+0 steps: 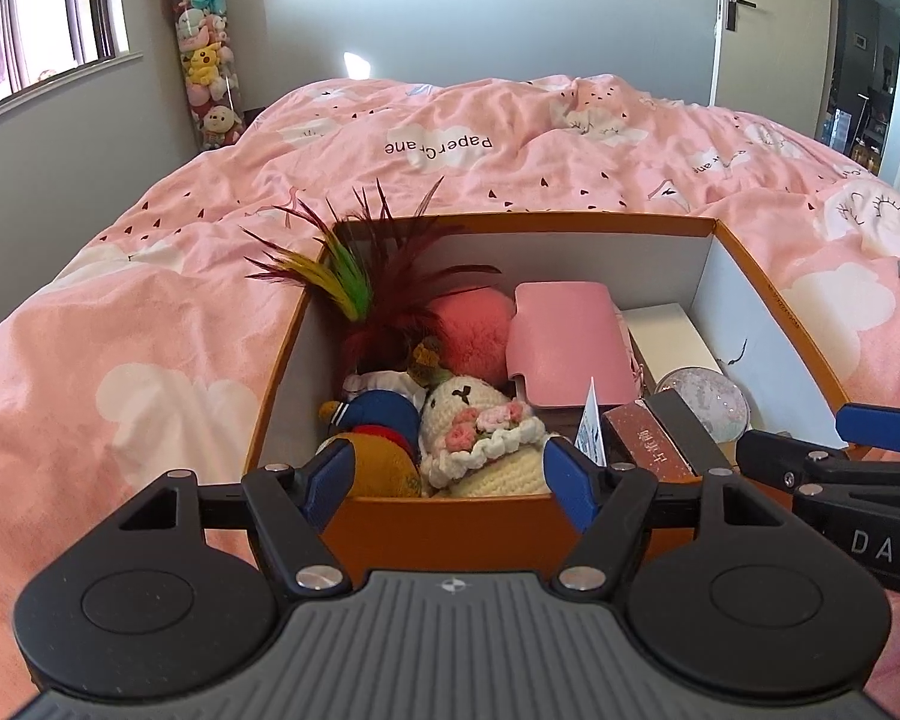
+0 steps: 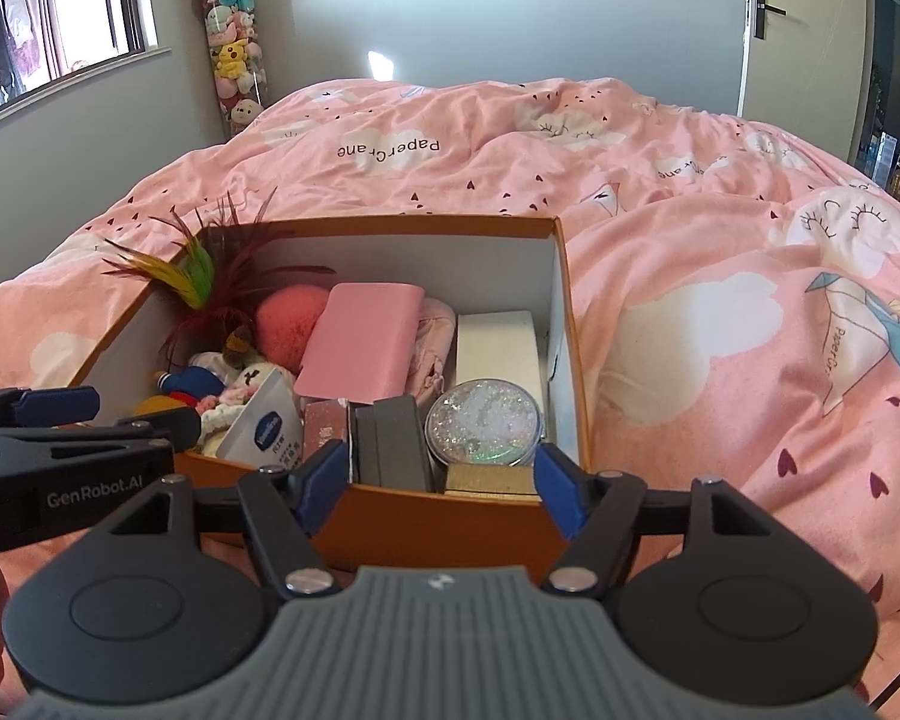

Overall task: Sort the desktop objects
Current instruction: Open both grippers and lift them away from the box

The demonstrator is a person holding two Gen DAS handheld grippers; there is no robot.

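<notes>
Two grippers: your left gripper (image 1: 450, 474) and right gripper (image 2: 441, 474) both hover at the near wall of the box, jaws spread, nothing between the pads.
Box: orange box (image 1: 450, 519) with white inside, resting on the pink duvet (image 1: 150, 324).
Near row: crocheted bunny (image 1: 480, 426) at your left, dark cases (image 2: 390, 444) and glitter globe (image 2: 483, 420) at your right, Vaseline tube (image 2: 267, 426) between.
Middle: pink case (image 2: 360, 339) leaning on a pink pom-pom (image 2: 288, 324); white carton (image 2: 498, 348) by the right wall.
Far corner: feather toy (image 1: 354, 276) sticking out over the left rim.
Beyond: door (image 2: 804, 24), window (image 2: 54, 18).
</notes>
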